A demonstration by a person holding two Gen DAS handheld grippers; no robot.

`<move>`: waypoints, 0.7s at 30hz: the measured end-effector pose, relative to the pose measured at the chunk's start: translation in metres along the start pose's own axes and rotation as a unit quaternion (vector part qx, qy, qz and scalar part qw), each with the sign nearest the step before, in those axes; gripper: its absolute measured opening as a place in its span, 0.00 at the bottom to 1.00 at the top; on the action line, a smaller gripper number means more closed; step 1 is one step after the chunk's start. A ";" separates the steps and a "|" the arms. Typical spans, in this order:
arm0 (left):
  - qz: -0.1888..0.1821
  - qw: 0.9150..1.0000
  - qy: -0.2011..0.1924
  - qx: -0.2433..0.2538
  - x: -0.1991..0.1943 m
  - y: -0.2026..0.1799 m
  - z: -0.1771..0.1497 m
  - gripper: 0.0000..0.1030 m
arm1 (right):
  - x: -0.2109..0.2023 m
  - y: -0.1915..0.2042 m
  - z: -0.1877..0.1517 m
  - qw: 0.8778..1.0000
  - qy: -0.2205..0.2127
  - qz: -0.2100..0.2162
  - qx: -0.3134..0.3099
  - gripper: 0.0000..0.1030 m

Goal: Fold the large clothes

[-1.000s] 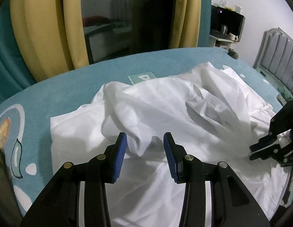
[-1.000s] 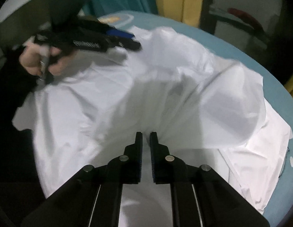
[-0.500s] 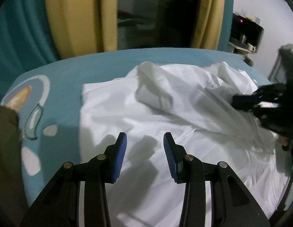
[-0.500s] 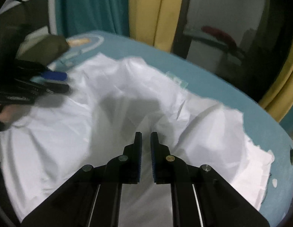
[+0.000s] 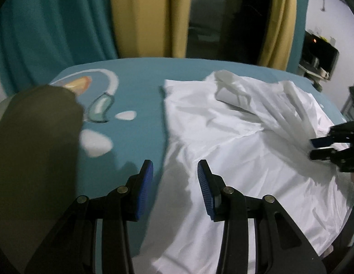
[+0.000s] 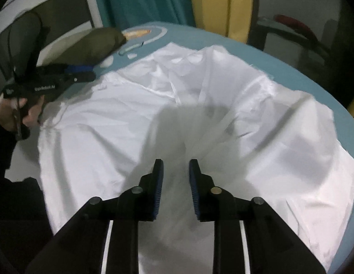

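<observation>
**Shirt just got let go on the right side**

The shirt [image 6: 122,118] is a big white one spread over the teal bed [image 5: 140,86], still rumpled, with a ridge of folds running up from the right gripper [image 6: 174,169]. That gripper was pinched tight on a bunch of cloth a moment ago; its jaws have just been opening, and now there's a clear gap with fabric lying under it, not clamped. So I'd say that pull is finished and the next grab is coming.

The left gripper [image 5: 174,171] is released, holding nothing, and has swung out to the shirt's left edge, half over bare bed.

Hard to tell: collar and sleeves are lost in wrinkles and blur, and the near hem is cut off behind the grippers. An olive bundle [image 5: 33,148] blocks the left corner.
</observation>
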State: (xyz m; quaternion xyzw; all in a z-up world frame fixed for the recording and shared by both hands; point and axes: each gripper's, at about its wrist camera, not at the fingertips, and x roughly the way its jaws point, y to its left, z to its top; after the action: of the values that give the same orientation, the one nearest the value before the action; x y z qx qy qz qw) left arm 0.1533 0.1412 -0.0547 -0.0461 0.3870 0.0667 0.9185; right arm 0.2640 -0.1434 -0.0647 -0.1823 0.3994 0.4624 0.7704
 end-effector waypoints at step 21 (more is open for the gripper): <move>0.015 0.998 0.025 -0.060 -0.040 0.034 -0.081 0.55 | -0.153 -0.079 -0.162 0.948 -0.067 -0.200 0.236 0.60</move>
State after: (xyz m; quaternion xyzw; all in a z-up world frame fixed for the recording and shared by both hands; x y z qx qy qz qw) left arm 0.0627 0.1602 -0.0837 -0.0973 0.4057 0.1023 0.9030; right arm 0.2204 -0.3753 -0.0514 -0.0396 0.3998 0.2025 0.8931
